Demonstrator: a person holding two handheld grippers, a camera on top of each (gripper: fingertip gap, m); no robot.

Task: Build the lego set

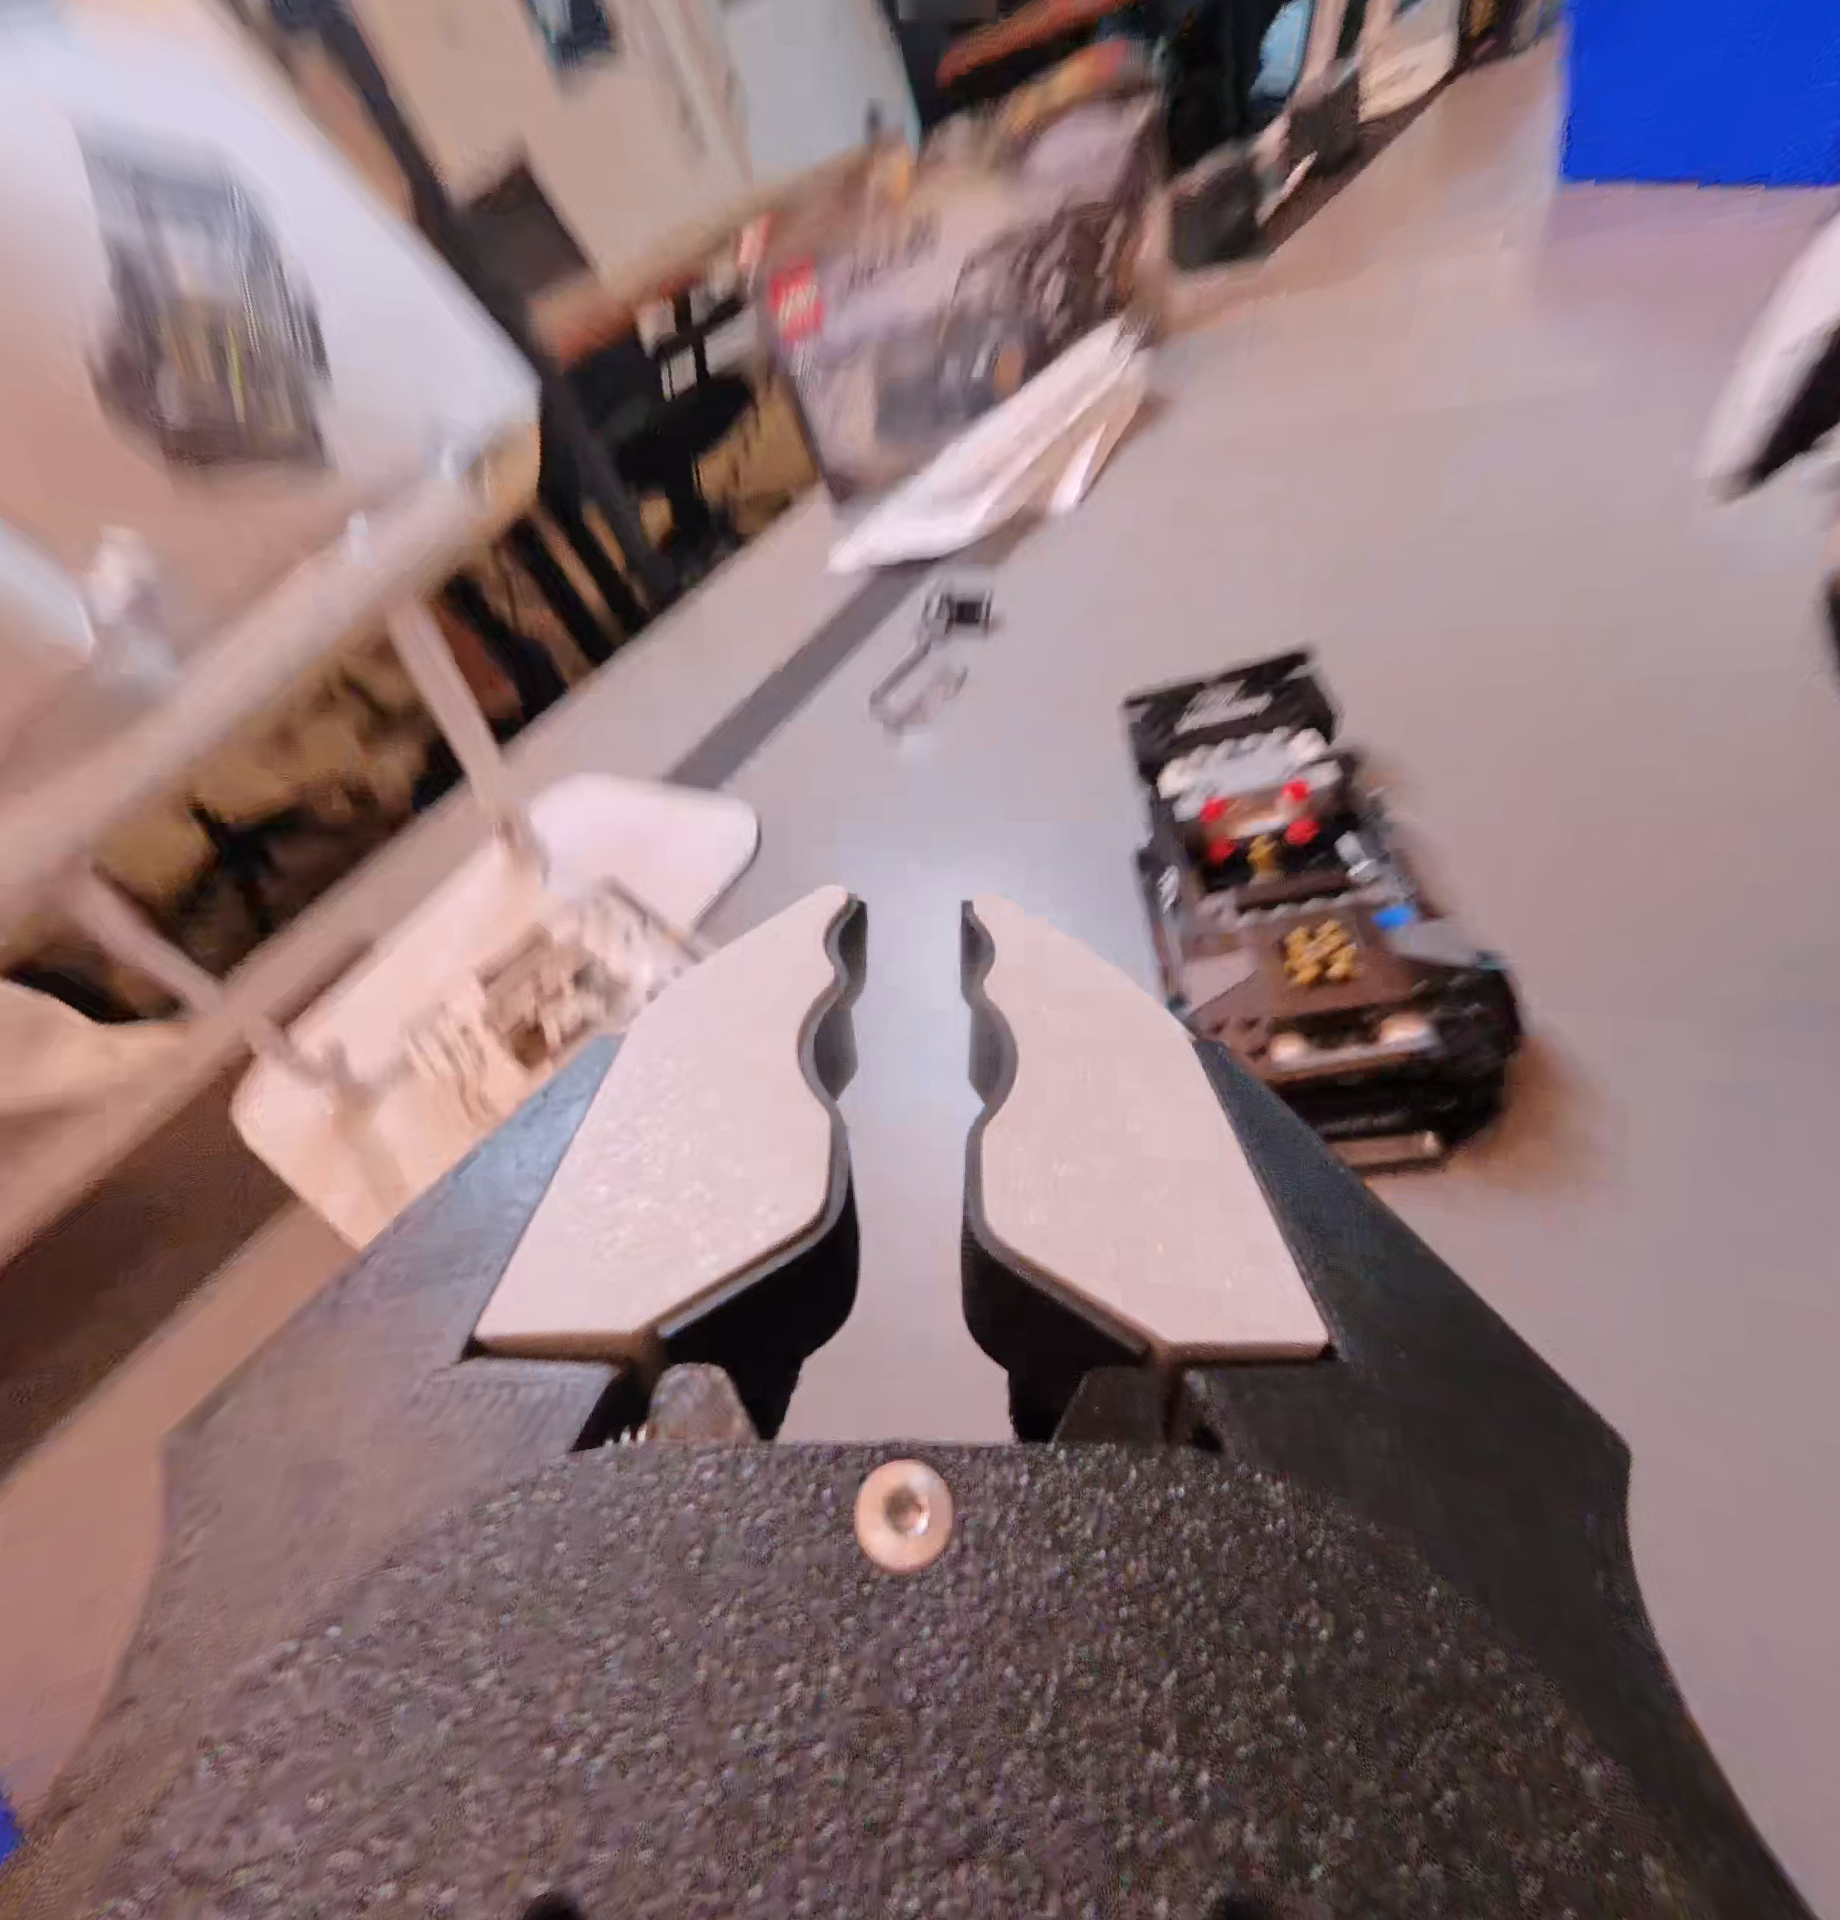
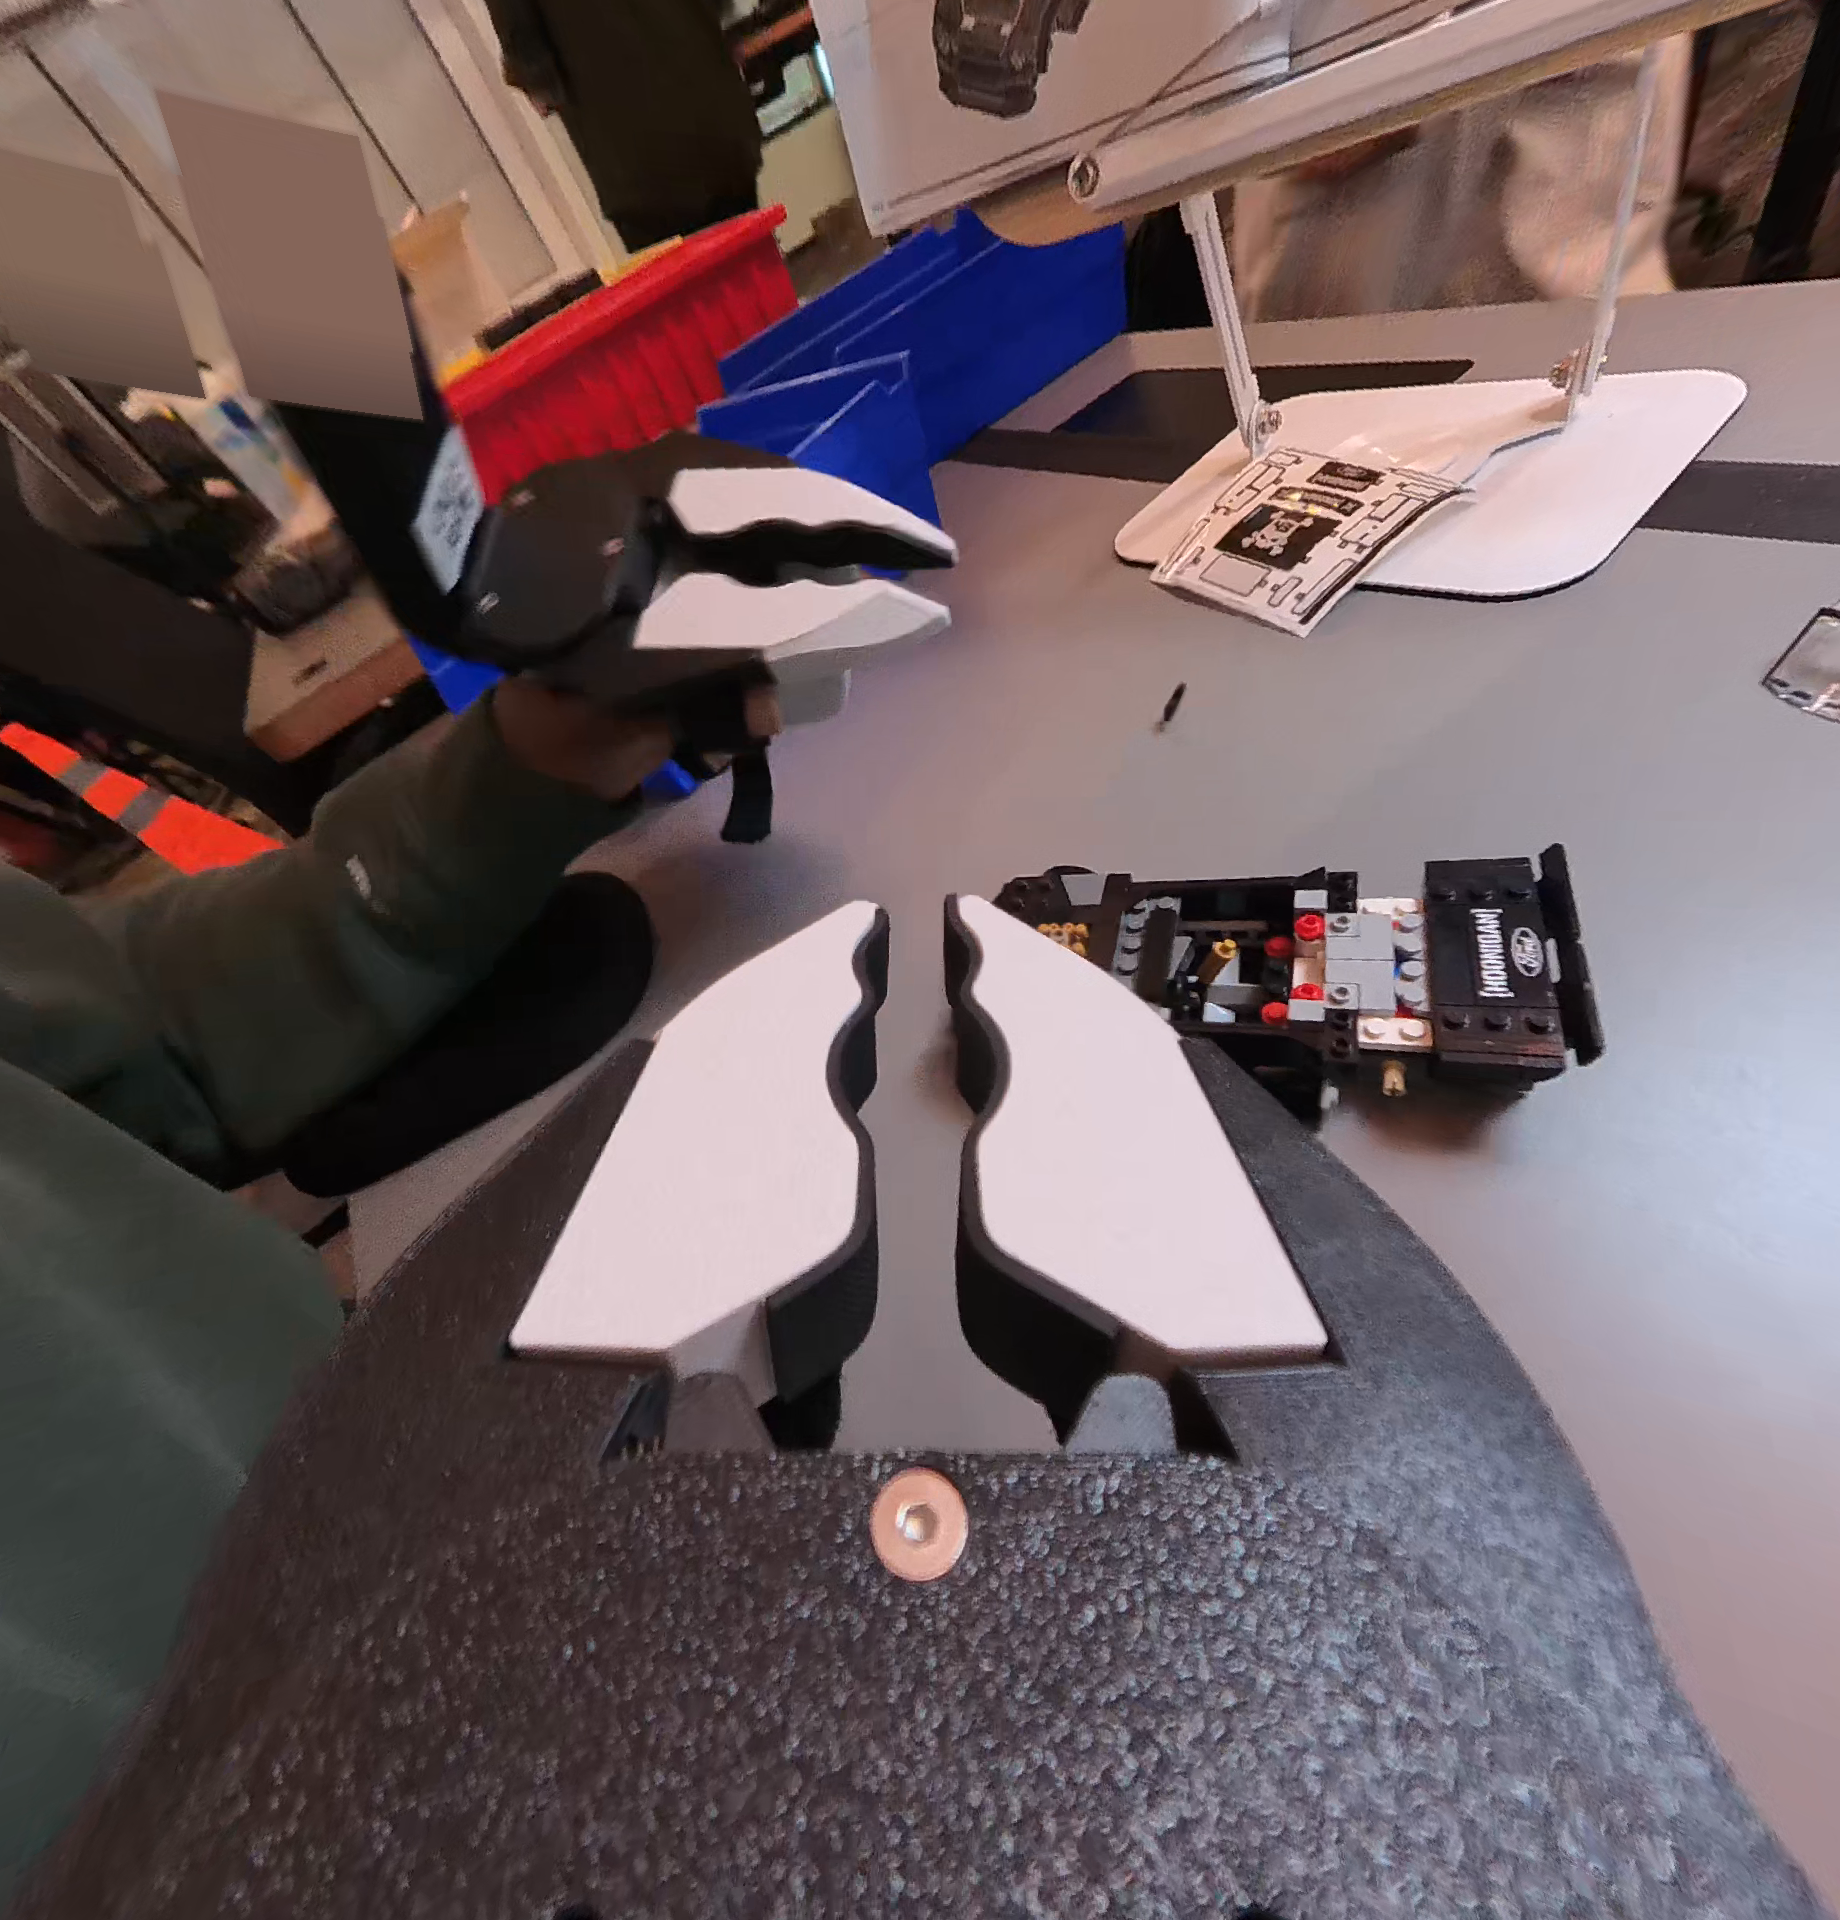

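Observation:
A partly built black lego car [image 2: 1311,977] lies on the grey table [image 2: 1518,1351], with red, grey and gold pieces showing inside. It also shows in the left wrist view [image 1: 1321,935], blurred. My right gripper [image 2: 916,920] hovers just left of the car's end, jaws a narrow gap apart and empty. My left gripper [image 1: 911,914] is open and empty, held above the table to the left of the car. It also shows in the right wrist view [image 2: 947,587], held in a hand. A small black piece [image 2: 1170,704] lies loose on the table.
A white book stand [image 2: 1518,468] holds the instruction booklet [image 2: 1051,94], with a sticker sheet [image 2: 1300,530] on its base. Blue bins [image 2: 895,353] and a red bin [image 2: 625,353] stand at the far edge. A clear plastic bag [image 2: 1830,665] lies right. The lego box [image 1: 895,343] stands beyond. The left gripper's tips are roughly 15 cm from the right gripper's.

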